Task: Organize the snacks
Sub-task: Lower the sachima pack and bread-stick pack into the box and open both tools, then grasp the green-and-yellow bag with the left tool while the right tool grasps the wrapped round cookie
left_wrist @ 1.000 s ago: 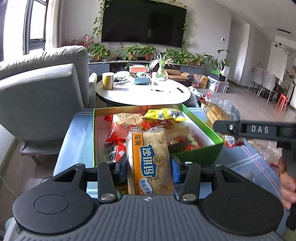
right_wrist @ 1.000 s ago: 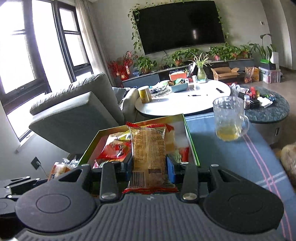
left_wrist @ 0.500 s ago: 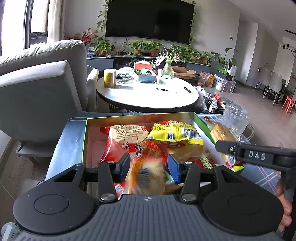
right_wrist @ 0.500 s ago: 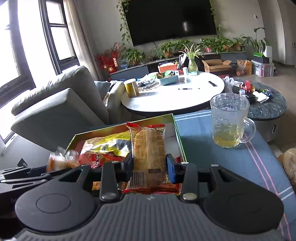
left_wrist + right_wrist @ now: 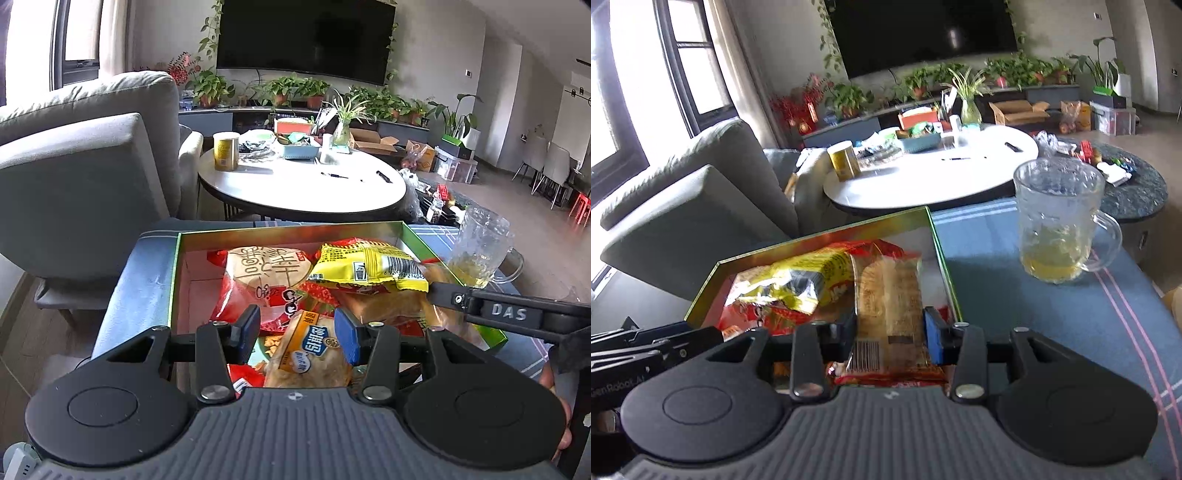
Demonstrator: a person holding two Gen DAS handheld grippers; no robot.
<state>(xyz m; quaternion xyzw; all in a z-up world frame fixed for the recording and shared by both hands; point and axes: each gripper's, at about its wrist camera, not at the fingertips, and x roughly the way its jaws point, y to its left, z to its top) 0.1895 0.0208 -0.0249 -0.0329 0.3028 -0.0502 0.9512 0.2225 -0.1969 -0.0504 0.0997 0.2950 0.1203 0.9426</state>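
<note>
A: What does the right wrist view add?

B: The whole ribbed glass mug (image 5: 1056,221) on the blue cloth (image 5: 1034,314). The right gripper (image 5: 890,328) is clamped on a clear-wrapped tan pastry packet (image 5: 890,295) over the green-rimmed box (image 5: 942,258). Its long axis runs along the fingers, barcode end nearest the camera.

A: And the left view?

B: The left gripper (image 5: 299,334) is clenched on an orange-and-blue labelled cake packet (image 5: 314,354), slanted, low over the box's snacks. The right gripper's black finger (image 5: 506,312) shows from the side.
</note>
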